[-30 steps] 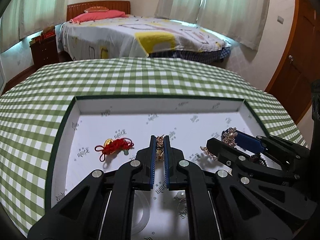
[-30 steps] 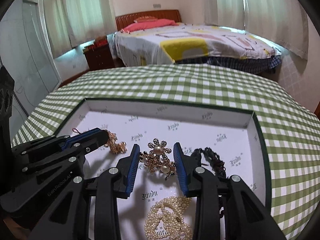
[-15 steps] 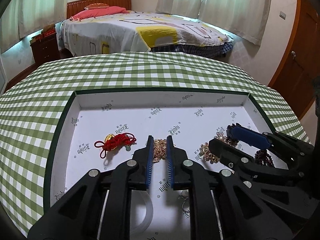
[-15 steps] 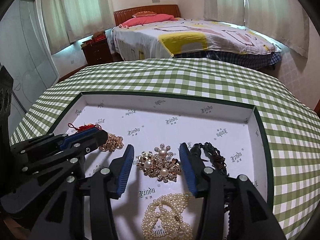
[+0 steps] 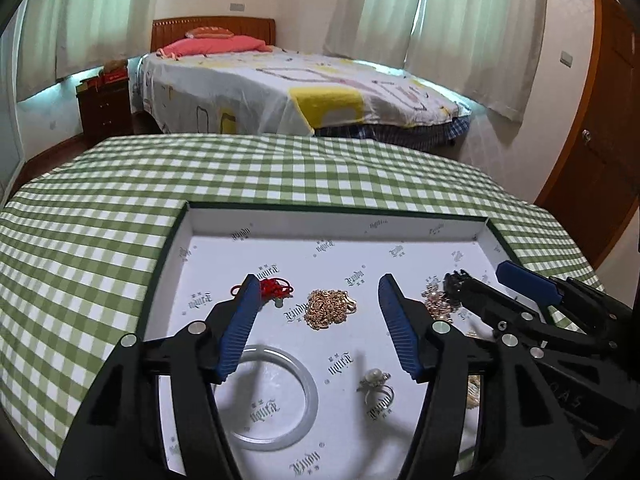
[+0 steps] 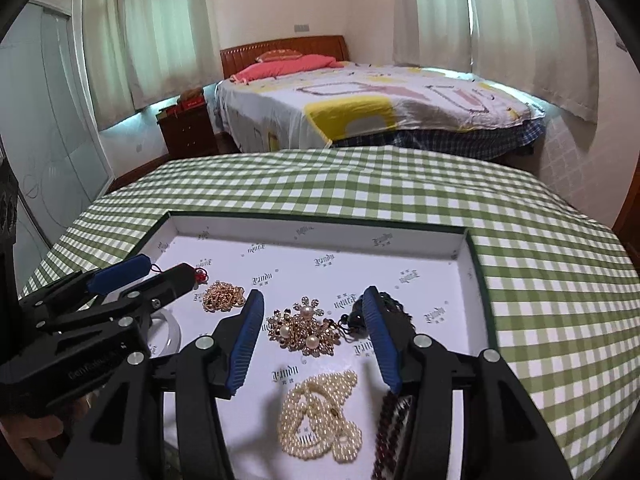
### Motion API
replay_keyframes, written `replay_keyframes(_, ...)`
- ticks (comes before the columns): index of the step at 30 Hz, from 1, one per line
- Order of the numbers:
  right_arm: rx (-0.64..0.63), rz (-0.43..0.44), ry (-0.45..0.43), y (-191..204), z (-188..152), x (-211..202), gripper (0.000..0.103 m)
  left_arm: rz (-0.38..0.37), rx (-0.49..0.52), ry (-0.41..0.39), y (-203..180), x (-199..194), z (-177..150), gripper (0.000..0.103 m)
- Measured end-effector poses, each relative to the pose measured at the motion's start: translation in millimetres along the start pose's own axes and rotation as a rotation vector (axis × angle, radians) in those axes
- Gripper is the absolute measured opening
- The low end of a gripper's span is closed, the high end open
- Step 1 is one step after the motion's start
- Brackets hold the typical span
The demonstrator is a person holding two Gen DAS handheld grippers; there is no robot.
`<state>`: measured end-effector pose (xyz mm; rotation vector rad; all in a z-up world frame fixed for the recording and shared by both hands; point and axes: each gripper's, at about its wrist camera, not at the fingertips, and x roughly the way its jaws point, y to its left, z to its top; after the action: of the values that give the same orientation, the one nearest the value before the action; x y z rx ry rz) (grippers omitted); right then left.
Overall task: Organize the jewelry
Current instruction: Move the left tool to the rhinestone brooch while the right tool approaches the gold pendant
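A shallow white-lined tray with a dark green rim (image 5: 332, 206) (image 6: 316, 218) sits on the checked table. In it lie a gold chain (image 5: 329, 308) (image 6: 223, 296), a red knotted cord (image 5: 276, 287), a clear bangle (image 5: 267, 396), a pearl ring (image 5: 375, 385), a gold pearl brooch (image 6: 305, 326), a pearl necklace (image 6: 320, 416) and dark beads (image 6: 390, 308). My left gripper (image 5: 316, 294) is open and empty, hovering just behind the gold chain. My right gripper (image 6: 312, 308) is open and empty, its fingers either side of the brooch.
The green-and-white checked tablecloth (image 5: 280, 172) surrounds the tray. A bed (image 5: 304, 92) stands beyond the table's far edge, a dark nightstand (image 5: 105, 110) to its left and a wooden door (image 5: 592, 148) at the right. Each gripper shows in the other's view.
My left gripper was shut on the gold chain; it has opened wide and the chain now lies in the tray. Both grippers have pulled back and up from the jewelry.
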<state>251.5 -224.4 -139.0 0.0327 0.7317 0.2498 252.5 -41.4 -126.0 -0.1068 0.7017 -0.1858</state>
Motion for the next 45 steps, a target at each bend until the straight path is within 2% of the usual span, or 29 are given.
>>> replay_keyframes(10,-0.016,-0.060,-0.066,1.7,-32.6,-52.6,0.055,-0.006,0.007,-0.074,-4.4,-54.0,-25.4,0.063)
replay_keyframes(19,0.027,-0.105,-0.033,-10.7,-78.1,-81.5,0.055,-0.006,0.023,-0.051,-6.4,-83.3,-60.6,0.063)
replay_keyframes(28,0.092,-0.144,0.010,-30.7,-113.4,-85.1,0.055,0.012,0.016,-0.024,-1.2,-98.1,-82.7,0.063)
replay_keyframes(45,0.152,-0.175,0.041,-51.1,-120.1,-68.3,0.054,0.024,0.014,0.027,-0.7,-90.0,-96.4,0.063)
